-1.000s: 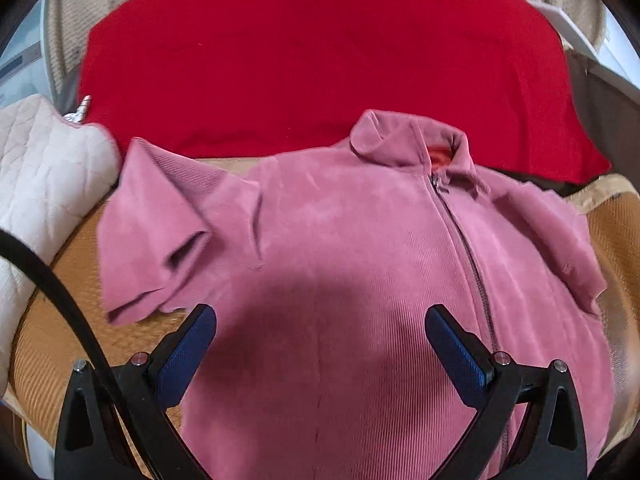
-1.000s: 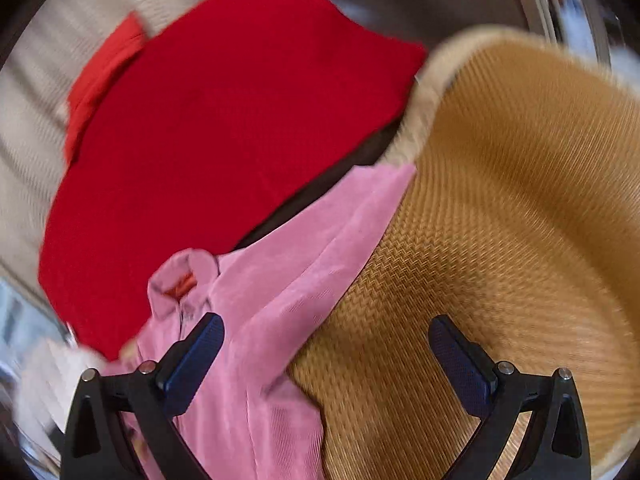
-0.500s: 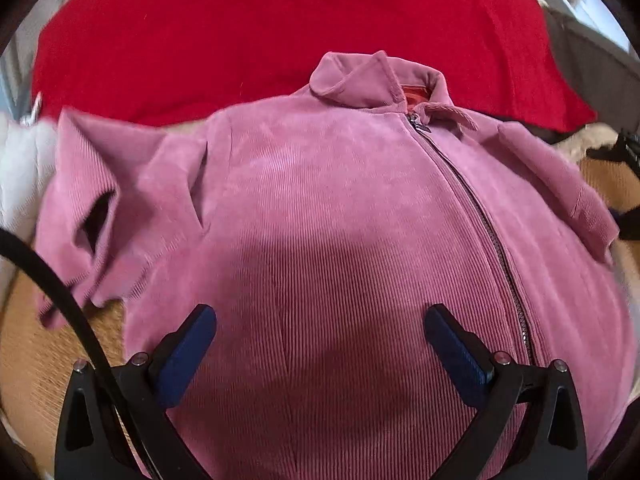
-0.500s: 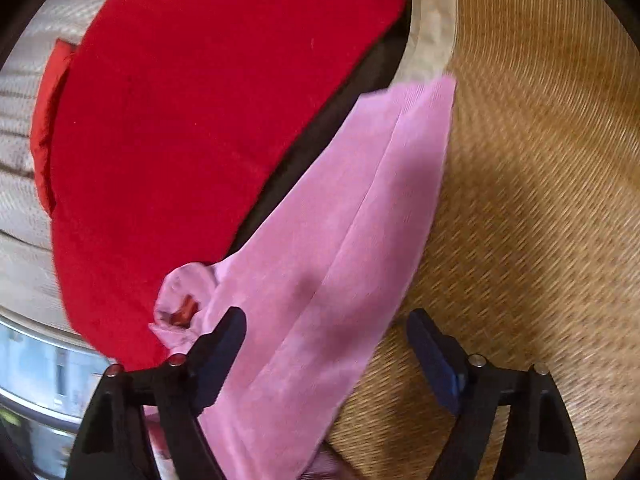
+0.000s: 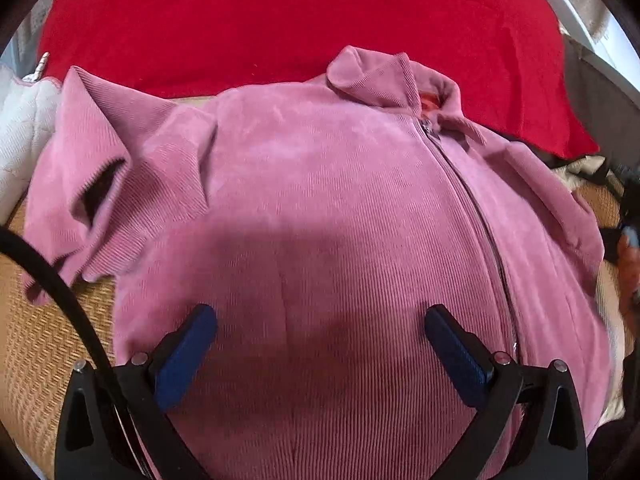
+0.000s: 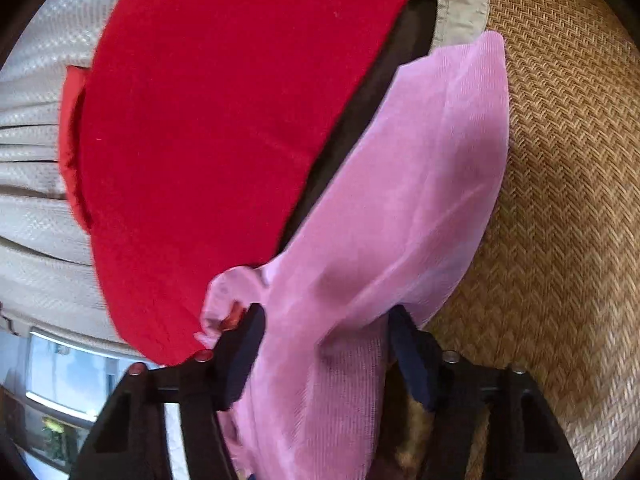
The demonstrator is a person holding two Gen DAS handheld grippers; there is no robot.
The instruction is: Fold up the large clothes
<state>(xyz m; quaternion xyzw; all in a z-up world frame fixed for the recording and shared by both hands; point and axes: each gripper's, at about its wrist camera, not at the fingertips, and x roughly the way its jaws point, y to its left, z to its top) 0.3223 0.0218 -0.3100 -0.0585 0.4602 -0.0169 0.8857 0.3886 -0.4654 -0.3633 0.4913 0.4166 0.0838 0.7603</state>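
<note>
Right gripper (image 6: 326,344) closing, jacket (image 6: 408,216) between

Pink jacket (image 5: 320,208) hem cut off by bottom edge in the left wrist view. Its right sleeve end blurs near a hand (image 5: 630,264) cropped at the frame's side. Red cloth (image 6: 224,128) hides the surface beneath.

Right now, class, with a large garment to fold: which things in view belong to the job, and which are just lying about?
Belongs to the job:
pink corduroy zip jacket
left gripper, open above it
right gripper, closing around its sleeve

Lying about:
red blanket
white quilted cushion
woven mat
</note>
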